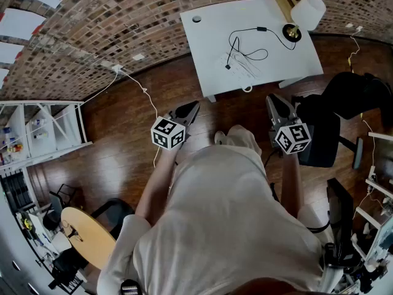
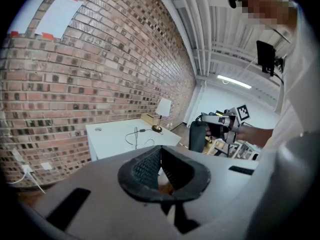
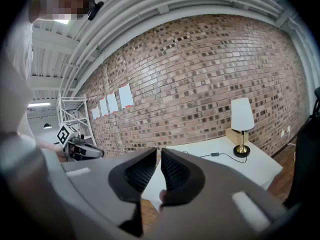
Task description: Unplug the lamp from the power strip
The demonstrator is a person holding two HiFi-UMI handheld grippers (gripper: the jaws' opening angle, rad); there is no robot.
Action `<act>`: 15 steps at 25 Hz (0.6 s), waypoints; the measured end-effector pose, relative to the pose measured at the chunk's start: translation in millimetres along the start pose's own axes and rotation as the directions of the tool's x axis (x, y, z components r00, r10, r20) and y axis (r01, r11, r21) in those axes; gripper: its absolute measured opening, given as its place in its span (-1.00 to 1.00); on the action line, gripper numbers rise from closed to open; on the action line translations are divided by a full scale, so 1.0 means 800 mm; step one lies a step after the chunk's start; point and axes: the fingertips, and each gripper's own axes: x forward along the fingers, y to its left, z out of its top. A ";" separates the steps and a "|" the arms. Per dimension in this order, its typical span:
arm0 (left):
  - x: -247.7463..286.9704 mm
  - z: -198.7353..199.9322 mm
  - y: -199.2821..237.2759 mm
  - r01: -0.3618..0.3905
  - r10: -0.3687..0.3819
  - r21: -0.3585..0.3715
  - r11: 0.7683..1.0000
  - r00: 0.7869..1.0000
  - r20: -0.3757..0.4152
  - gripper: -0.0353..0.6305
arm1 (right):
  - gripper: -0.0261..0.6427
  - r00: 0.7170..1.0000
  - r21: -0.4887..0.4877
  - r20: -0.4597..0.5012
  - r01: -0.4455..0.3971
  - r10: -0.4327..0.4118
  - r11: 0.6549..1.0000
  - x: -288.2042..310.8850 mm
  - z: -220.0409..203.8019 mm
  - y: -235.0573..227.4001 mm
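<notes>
Brick wall point(image 1: 92, 35) across the top of the head view, dark wooden floor point(image 1: 123, 140) beneath. Upper centre: white rectangular table point(image 1: 209, 35), bearing a brass-footed lamp with a white shade point(image 1: 305, 12) at its upper right corner. From the lamp, thin black cord point(image 1: 245, 42) looping left and down to a flat white power strip point(image 1: 241, 65) mid-table, with its black end at the strip. Lower in the frame, grey left gripper point(image 1: 195, 106) and grey right gripper point(image 1: 272, 99), both over the floor and well short of the table. To their right, black office chair point(image 1: 325, 134).

Left gripper view: jaws met at the tips, nothing between them. Table, cord and lamp small at centre, well beyond. Right gripper at the right of the frame.

Right gripper view: jaws all but together, only a thin slit left, nothing gripped. Lamp upright on the table at the right of the frame. Left gripper at far left, below white paper sheets point(image 3: 125, 95) on the brick.
</notes>
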 end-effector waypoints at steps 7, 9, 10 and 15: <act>0.014 -0.002 0.055 -0.093 0.093 0.006 0.996 0.996 0.007 -0.76 | -0.87 0.999 -0.004 -0.038 -0.024 0.024 1.000 0.053 -0.001 -0.014; 0.020 -0.005 0.065 -0.095 0.095 -0.006 0.995 0.995 -0.006 -0.76 | -0.87 0.997 -0.008 -0.060 -0.040 0.040 0.999 0.074 0.000 -0.021; 0.024 -0.006 0.070 -0.096 0.096 -0.010 0.995 0.995 -0.012 -0.76 | -0.87 0.996 -0.011 -0.071 -0.051 0.050 0.999 0.086 0.001 -0.025; 0.048 -0.004 0.105 -0.151 0.150 -0.021 0.988 0.987 -0.051 -0.77 | -0.87 0.982 -0.031 -0.145 -0.122 0.117 0.992 0.153 0.000 -0.040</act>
